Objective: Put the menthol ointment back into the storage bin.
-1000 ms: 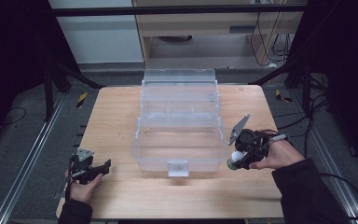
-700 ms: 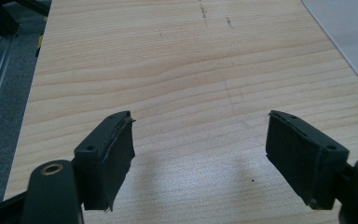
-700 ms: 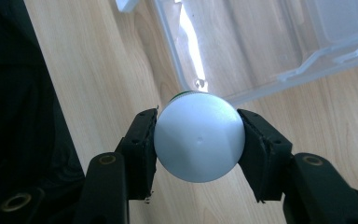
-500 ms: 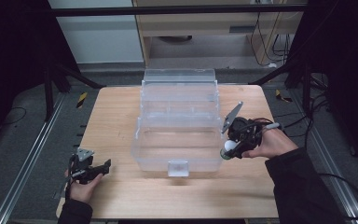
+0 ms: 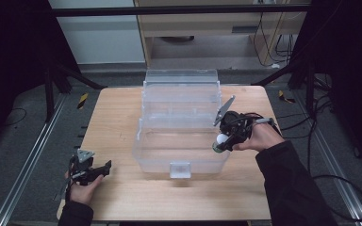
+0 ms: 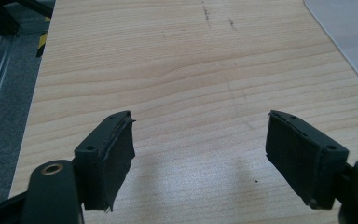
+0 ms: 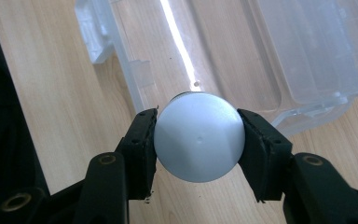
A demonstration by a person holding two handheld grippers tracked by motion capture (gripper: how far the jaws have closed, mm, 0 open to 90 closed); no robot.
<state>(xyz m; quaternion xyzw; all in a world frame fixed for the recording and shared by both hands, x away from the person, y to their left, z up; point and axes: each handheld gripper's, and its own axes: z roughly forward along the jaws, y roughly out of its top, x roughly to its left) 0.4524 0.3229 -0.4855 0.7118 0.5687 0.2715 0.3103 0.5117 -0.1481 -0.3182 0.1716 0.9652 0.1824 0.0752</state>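
Note:
A clear plastic storage box (image 5: 181, 127) stands open in the middle of the wooden table, its lid tilted up at the back. My right gripper (image 5: 222, 141) is shut on a white round-topped object (image 7: 198, 136) and holds it over the box's right front rim (image 7: 135, 88). The same white object (image 5: 221, 139) is a small pale ball at the gripper tip in the high view. My left gripper (image 5: 104, 165) rests low at the table's front left corner, open, with bare wood between its pads (image 6: 116, 154).
The wooden table (image 5: 118, 122) ends close in front of my left hand. Metal rails (image 5: 33, 150) run along the left side on the grey floor. Cables (image 5: 330, 155) trail off to the right. A desk and a cabinet stand behind the table.
My right gripper has moved left and forward from beside the box to over its right front rim, still holding the white object. The left gripper has stayed put.

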